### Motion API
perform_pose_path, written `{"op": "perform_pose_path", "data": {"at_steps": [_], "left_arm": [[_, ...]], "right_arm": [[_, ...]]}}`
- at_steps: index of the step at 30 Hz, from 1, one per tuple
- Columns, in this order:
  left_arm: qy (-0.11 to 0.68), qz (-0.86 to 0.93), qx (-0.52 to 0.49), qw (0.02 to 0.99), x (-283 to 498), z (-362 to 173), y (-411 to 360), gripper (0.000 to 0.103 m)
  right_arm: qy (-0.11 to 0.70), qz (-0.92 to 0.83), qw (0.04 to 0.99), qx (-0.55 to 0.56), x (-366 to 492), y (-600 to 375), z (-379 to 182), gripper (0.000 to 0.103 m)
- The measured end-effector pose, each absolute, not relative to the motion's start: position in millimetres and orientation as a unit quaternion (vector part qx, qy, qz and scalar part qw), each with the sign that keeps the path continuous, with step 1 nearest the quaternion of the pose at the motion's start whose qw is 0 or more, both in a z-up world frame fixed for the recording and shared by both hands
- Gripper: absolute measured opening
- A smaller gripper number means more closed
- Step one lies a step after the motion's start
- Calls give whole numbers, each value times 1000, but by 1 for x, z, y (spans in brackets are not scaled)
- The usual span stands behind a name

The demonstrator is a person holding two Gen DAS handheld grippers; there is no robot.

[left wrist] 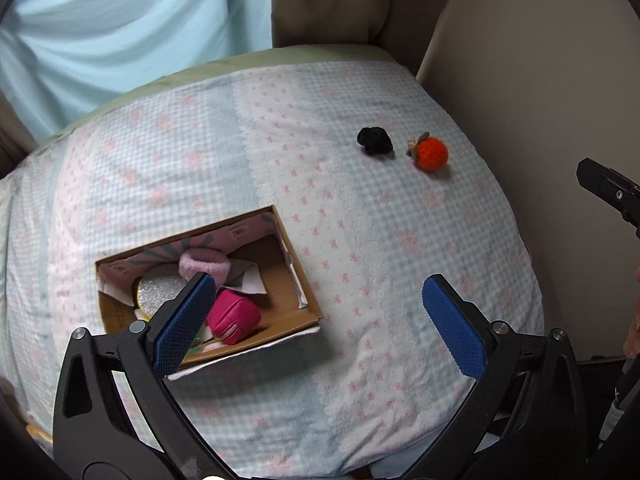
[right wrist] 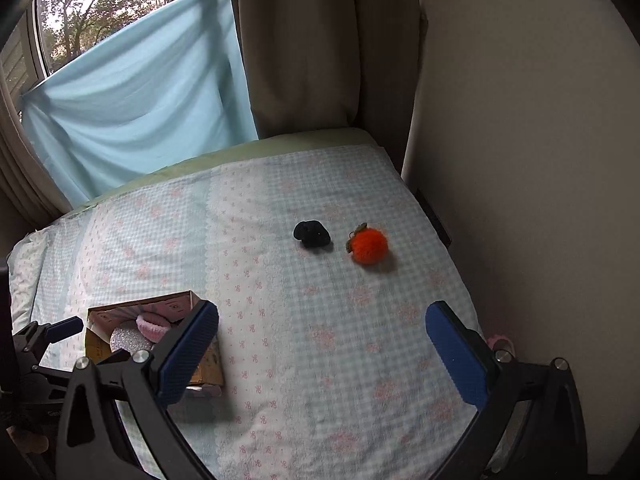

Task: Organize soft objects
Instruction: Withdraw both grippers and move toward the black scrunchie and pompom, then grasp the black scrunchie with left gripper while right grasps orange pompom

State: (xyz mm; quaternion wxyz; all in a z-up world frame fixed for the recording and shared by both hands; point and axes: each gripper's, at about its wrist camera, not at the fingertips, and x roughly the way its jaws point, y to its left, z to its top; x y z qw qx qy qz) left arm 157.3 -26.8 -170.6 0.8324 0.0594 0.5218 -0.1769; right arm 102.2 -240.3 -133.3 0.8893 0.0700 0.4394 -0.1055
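A cardboard box [left wrist: 310, 312] lies on the bed and holds a pink fluffy band [left wrist: 202, 264], a magenta pouch [left wrist: 234, 318] and a silver glittery round thing [left wrist: 160, 292]. My left gripper [left wrist: 320, 320] hangs open just above the box's right side, nothing between its blue pads. Far off on the bed lie a black soft lump [left wrist: 374, 141] and an orange fuzzy ball [left wrist: 431, 153]. In the right wrist view my right gripper [right wrist: 322, 354] is open and empty, well short of the black lump [right wrist: 312, 233] and the orange ball [right wrist: 369, 245]. The box [right wrist: 212, 368] is at its left.
The bed has a checked blue and pink cover [right wrist: 304, 320]. A beige wall [right wrist: 520, 160] runs along its right edge, with curtains [right wrist: 296, 48] and a light blue cloth [right wrist: 140, 112] behind. The left gripper's tip [right wrist: 64, 328] shows at the far left of the right wrist view.
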Motion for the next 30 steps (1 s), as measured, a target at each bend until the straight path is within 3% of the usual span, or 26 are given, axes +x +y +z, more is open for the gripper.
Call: {"op": "perform_pose_path", "data": {"at_steps": [7,14,30], "left_arm": [[527,-184,48,828,207,-192,-108,103],[547,-191,68,812,282,-249,-181,103],[571,-219,20,791,413,-390,-248,102]], "right_arm": [[446,-78,889,74,137,-313,-165,103],[457,-50,884,86,186,-369,-227,103],[478,-18,869,131,272,-410,-362,103]]}}
